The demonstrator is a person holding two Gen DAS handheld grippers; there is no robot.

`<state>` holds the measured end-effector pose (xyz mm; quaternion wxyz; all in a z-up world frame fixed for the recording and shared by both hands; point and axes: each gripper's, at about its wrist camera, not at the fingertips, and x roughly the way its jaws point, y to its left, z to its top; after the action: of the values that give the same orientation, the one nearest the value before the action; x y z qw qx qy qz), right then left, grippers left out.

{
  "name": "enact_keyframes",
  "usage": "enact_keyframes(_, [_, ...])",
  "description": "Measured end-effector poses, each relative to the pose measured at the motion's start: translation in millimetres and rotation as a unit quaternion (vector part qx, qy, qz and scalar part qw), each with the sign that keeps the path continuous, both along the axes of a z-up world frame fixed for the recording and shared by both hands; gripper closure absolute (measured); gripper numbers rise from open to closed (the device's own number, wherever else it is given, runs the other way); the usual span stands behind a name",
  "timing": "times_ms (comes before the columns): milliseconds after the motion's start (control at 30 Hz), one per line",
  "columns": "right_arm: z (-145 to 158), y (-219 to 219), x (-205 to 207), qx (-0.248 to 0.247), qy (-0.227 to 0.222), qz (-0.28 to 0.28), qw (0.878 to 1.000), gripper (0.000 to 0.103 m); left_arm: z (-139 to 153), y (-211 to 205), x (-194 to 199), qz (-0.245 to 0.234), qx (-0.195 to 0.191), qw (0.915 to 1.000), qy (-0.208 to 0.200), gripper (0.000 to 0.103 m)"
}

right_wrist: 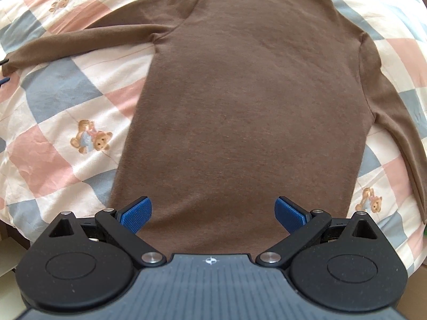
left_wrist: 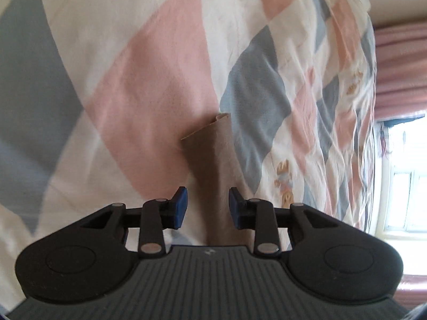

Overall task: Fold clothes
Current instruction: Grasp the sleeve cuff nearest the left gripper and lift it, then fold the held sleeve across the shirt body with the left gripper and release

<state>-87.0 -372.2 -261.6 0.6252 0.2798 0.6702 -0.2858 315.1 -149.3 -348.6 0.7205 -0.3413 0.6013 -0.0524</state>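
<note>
Right gripper (right_wrist: 213,213), jaws spread wide and empty, hangs over the hem of the brown sweater (right_wrist: 240,93), laid flat on the checked quilt (right_wrist: 53,93) for folding. Left gripper (left_wrist: 208,208), parted, straddles the sleeve cuff (left_wrist: 210,138), likely lining up a grasp.

The right wrist view looks from the hem along the brown sweater (right_wrist: 240,101), taking in the whole garment on the bed (right_wrist: 53,101). The left wrist view sits close over one sleeve (left_wrist: 213,165), window at right. Both share sweater and quilt.
</note>
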Motion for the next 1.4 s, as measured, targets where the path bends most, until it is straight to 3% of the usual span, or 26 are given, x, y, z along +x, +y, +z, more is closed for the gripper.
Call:
enact_keyframes(133, [-8.0,-7.6,-14.4,0.004,0.01,-0.022,1.0,0.002,-21.0,-8.6,9.1,0.015,0.025,0.9996,-0.001,0.077])
enact_keyframes(167, [-10.4,-9.3,-18.2,0.006,0.012,-0.026,1.0,0.002,-24.4,-9.6,9.6,0.016,0.027,0.9995,0.002,0.094])
enact_keyframes(200, [-12.4,-11.0,-21.7,0.009,0.012,-0.03,0.999,0.002,-26.2,-10.8,9.7,0.016,0.031,0.9994,0.002,0.102])
enact_keyframes(267, [-13.8,-15.0,-30.1,0.012,0.008,-0.038,0.999,0.002,-15.5,-16.4,5.9,0.003,0.049,0.9986,-0.018,0.102])
enact_keyframes(333, [-13.8,-19.6,-39.9,0.012,0.0,-0.049,0.999,0.002,16.6,-30.3,-4.3,-0.039,0.068,0.9936,-0.082,0.102])
enact_keyframes(433, [-13.6,-29.2,-58.3,0.008,-0.011,-0.074,0.997,0.002,82.8,-67.6,-37.0,-0.139,0.066,0.9688,-0.194,0.102])
enact_keyframes(500, [-12.2,-38.8,-75.2,0.003,-0.018,-0.097,0.995,0.002,127.6,-101.3,-75.1,-0.222,0.029,0.9407,-0.255,0.102])
enact_keyframes(533, [-11.1,-44.3,-84.7,0.0,-0.022,-0.11,0.994,0.002,148.3,-121.6,-101.5,-0.271,0.007,0.9195,-0.284,0.102])
enact_keyframes(567, [-9.7,-51.1,-96.0,-0.003,-0.027,-0.123,0.992,0.002,168.2,-142.5,-129.3,-0.321,-0.014,0.8938,-0.312,0.102])
enact_keyframes(600, [-8.2,-57.9,-107.2,-0.007,-0.032,-0.137,0.99,0.002,183.5,-165.5,-163.1,-0.378,-0.032,0.8619,-0.336,0.102])
enact_keyframes(633, [-6.3,-65.0,-119.1,-0.012,-0.037,-0.151,0.988,0.002,193.4,-187.9,-197.8,-0.43,-0.05,0.8308,-0.35,0.102])
enact_keyframes(667, [-3.9,-72.4,-131.7,-0.021,-0.043,-0.165,0.985,0.002,196.8,-208.0,-231.8,-0.472,-0.076,0.8065,-0.348,0.1])
enact_keyframes(733, [-1.3,-87.7,-159.3,-0.04,-0.055,-0.191,0.979,0.002,183.5,-245.1,-295.9,-0.539,-0.13,0.7734,-0.307,0.095])
enact_keyframes(767, [-0.5,-95.5,-173.7,-0.05,-0.062,-0.203,0.976,0.002,168.9,-260.9,-327.1,-0.569,-0.135,0.7599,-0.285,0.093])
enact_keyframes(867, [-4.7,-121.3,-220.7,-0.065,-0.087,-0.244,0.964,0.002,112.5,-287.3,-408.2,-0.642,-0.07,0.7268,-0.234,0.092])
enact_keyframes(900, [-8.1,-128.3,-235.2,-0.055,-0.122,-0.262,0.956,0.003,94.2,-287.6,-420.3,-0.652,-0.036,0.7232,-0.225,0.092])
enact_keyframes(1000, [-18.2,-149.5,-278.9,-0.025,-0.223,-0.311,0.924,0.014,55.0,-259.6,-429.7,-0.645,0.049,0.7372,-0.197,0.089])
enact_keyframes(1133, [-51.5,-171.5,-303.9,0.055,-0.351,-0.375,0.856,0.024,44.4,-229.5,-395.7,-0.605,0.124,0.7602,-0.202,0.086])
enact_keyframes(1267, [-91.0,-176.1,-293.7,0.114,-0.388,-0.429,0.808,0.032,53.7,-207.9,-362.3,-0.563,0.171,0.7767,-0.224,0.084])
enact_keyframes(1400, [-118.1,-177.3,-281.4,0.122,-0.378,-0.5,0.77,0.032,56.7,-202.5,-325.3,-0.519,0.161,0.8097,-0.222,0.081])
